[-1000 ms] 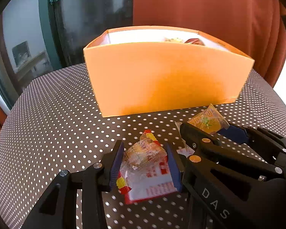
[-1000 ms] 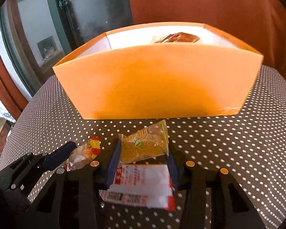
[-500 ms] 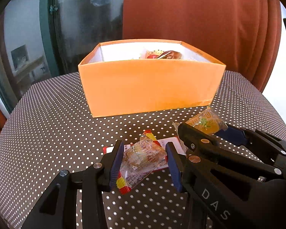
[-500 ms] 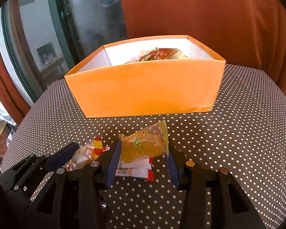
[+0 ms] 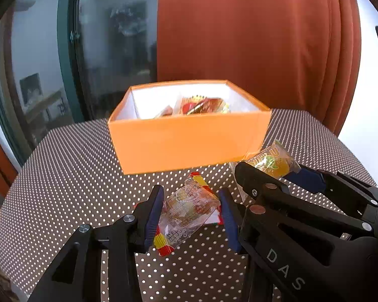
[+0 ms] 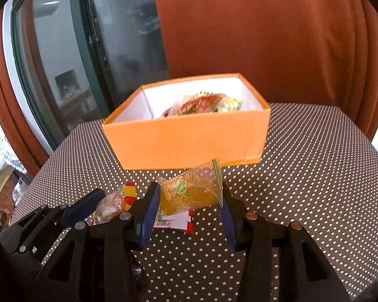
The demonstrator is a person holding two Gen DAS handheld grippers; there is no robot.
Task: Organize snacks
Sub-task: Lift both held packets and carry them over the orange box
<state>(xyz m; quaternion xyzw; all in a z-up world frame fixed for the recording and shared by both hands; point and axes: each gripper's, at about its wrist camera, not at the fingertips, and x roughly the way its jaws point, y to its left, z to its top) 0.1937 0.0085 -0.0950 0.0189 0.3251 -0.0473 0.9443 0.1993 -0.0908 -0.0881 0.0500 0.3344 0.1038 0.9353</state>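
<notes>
Rust curtain (image 5: pixel 252 37), glass door (image 5: pixel 113 45)

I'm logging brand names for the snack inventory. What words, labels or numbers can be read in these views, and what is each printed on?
"DAS": white letters on the black body of the right gripper, seen from the left wrist view.
"DUKU": apparently, in yellow letters on the orange jelly packet; blurred, so uncertain.
Clear red-and-yellow packet in the left gripper: print too small to read.
White-and-red packet on the table: text and barcode-like print unreadable.

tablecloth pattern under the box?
Brown tablecloth with a regular grid of small white dots, under the orange box. Clearest in the right wrist view.
</notes>
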